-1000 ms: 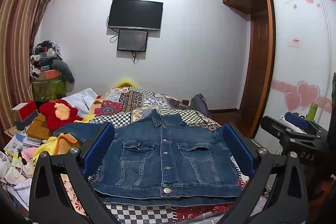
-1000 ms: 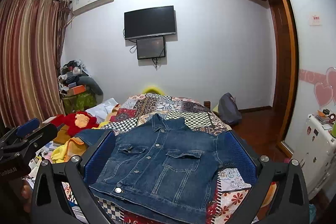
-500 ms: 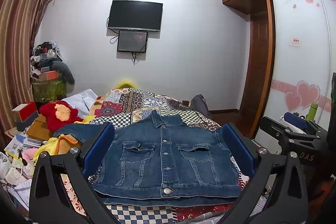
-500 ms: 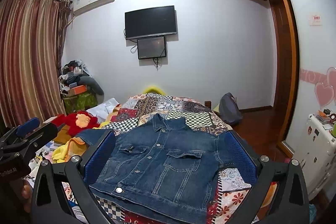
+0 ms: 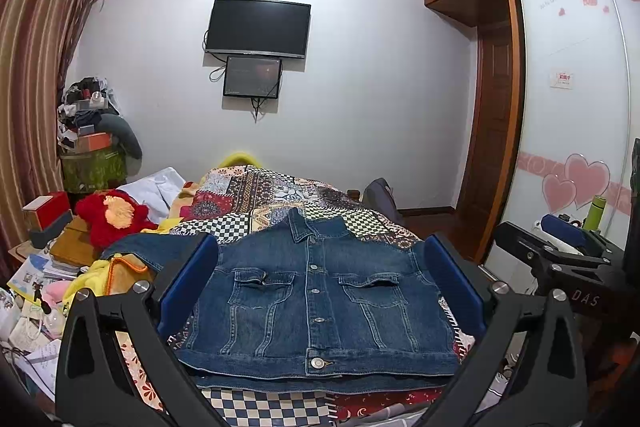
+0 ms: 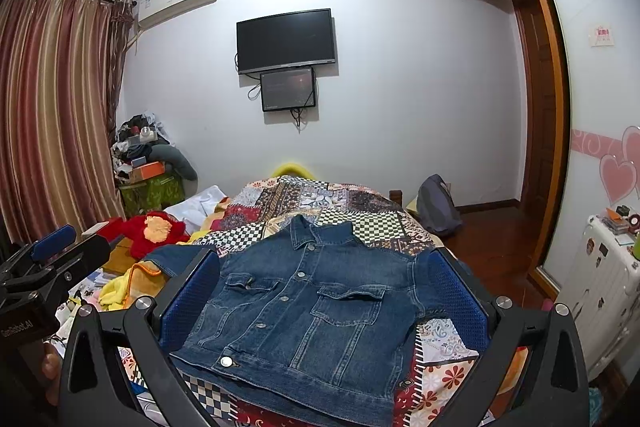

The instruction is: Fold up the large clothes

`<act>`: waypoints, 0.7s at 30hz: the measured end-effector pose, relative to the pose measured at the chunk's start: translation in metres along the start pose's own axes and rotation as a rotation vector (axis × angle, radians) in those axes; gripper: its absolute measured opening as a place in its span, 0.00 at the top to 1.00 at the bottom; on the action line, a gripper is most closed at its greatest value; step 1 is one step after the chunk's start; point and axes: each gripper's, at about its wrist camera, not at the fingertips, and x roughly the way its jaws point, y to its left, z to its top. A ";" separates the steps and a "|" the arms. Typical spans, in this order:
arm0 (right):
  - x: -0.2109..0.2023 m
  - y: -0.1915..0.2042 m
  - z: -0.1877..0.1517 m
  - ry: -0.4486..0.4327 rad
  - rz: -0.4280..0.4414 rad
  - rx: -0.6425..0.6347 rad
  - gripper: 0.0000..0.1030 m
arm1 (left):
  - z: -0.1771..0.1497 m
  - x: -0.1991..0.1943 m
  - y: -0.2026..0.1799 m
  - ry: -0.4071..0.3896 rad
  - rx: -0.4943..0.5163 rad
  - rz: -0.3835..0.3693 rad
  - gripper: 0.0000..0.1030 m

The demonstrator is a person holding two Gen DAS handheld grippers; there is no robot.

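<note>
Nearest of all, the left gripper [image 5: 320,291] is spread wide and holds nothing, and the right gripper [image 6: 322,297] is spread wide and empty too. Both hang in the air just in front of the near end of the bed, one beside the other. Right past them lies the denim jacket [image 5: 316,291], flat and buttoned up, front side up, on the patchwork quilt [image 5: 276,191]. Its hem is at the near edge and its collar points to the far wall. One sleeve [image 5: 148,251] sticks out to the left over a yellow cloth [image 5: 100,275]; the other sleeve cannot be clearly seen. No fold looks started yet. A good first fold is likely to bring that left sleeve in across the front. To do it well, pinch the cloth near the cuff, lift it just a little, and lay it down smooth so no bumps form. Denim is thick and stiff, so take a firm bite. Farther off, a red plush toy [image 5: 114,215] sits to the left, and a TV [image 5: 258,27] hangs on the far wall.
</note>
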 end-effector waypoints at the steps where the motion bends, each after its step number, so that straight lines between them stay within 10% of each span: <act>1: 0.000 -0.001 -0.001 0.001 0.002 0.000 0.00 | 0.000 0.000 0.000 0.000 0.000 0.000 0.00; 21: 0.004 0.002 -0.005 0.017 0.004 0.007 0.00 | 0.000 0.000 0.004 0.001 0.001 0.006 0.00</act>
